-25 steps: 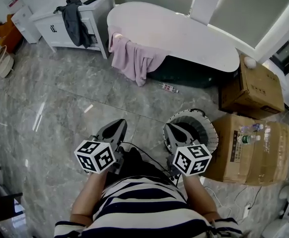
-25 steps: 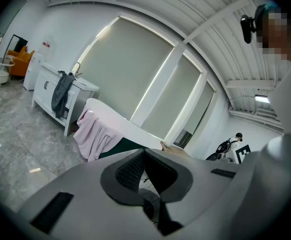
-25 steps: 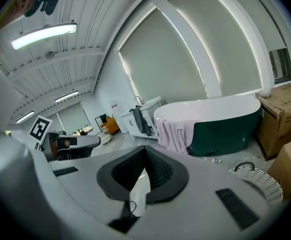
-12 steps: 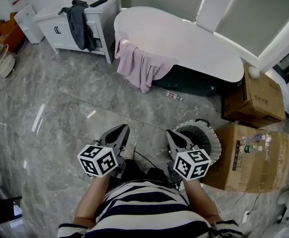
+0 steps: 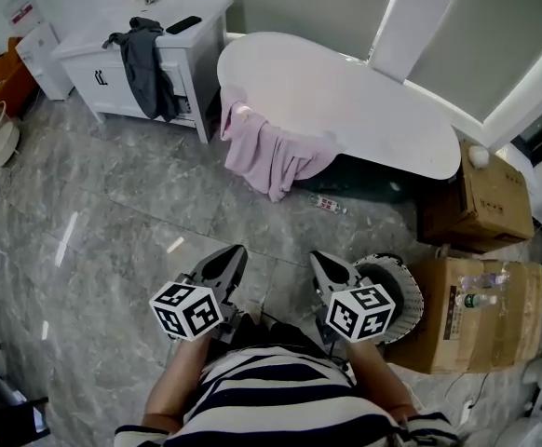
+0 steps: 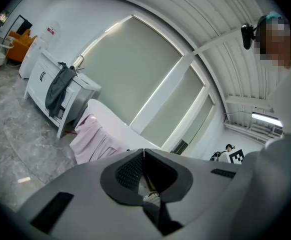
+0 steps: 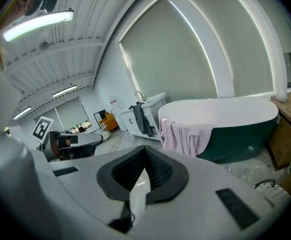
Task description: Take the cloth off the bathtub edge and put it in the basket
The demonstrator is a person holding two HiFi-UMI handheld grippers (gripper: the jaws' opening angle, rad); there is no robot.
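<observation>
We hold both tools low and close to our body, just ahead of our striped shirt point(image 5: 280, 403). Our bare forearms point(image 5: 170, 385) are bent at the waist and run forward side by side. The left tool point(image 5: 237, 250) and the right tool point(image 5: 316, 258) sit level with each other, a gap of grey marble floor point(image 5: 113, 212) between them. Both point forward toward the bathtub point(image 5: 345, 87).

Each tool is clenched. In the left gripper view the two jaw tips meet on a thin seam with nothing caught between them. The right gripper view shows the same, its tips together and empty.

The cloth point(image 5: 269, 155) is pink and hangs over the near left end of the white bathtub's edge. It falls in folds down the dark outer wall and ends close to the floor. It lies well apart from both tools, straight ahead of them and roughly in line with the gap between them; neither tool touches it.

The basket point(image 5: 413, 289), with its dark and white patterned rim, stands on the floor just beside the right tool, on its right. It sits against a cardboard box point(image 5: 481, 319).

Left of the bathtub stands a white worktop point(image 5: 113, 33) with a dark garment point(image 5: 145, 59) hanging over its front. A small bottle point(image 5: 328, 204) lies on the floor near the cloth's lower edge.
</observation>
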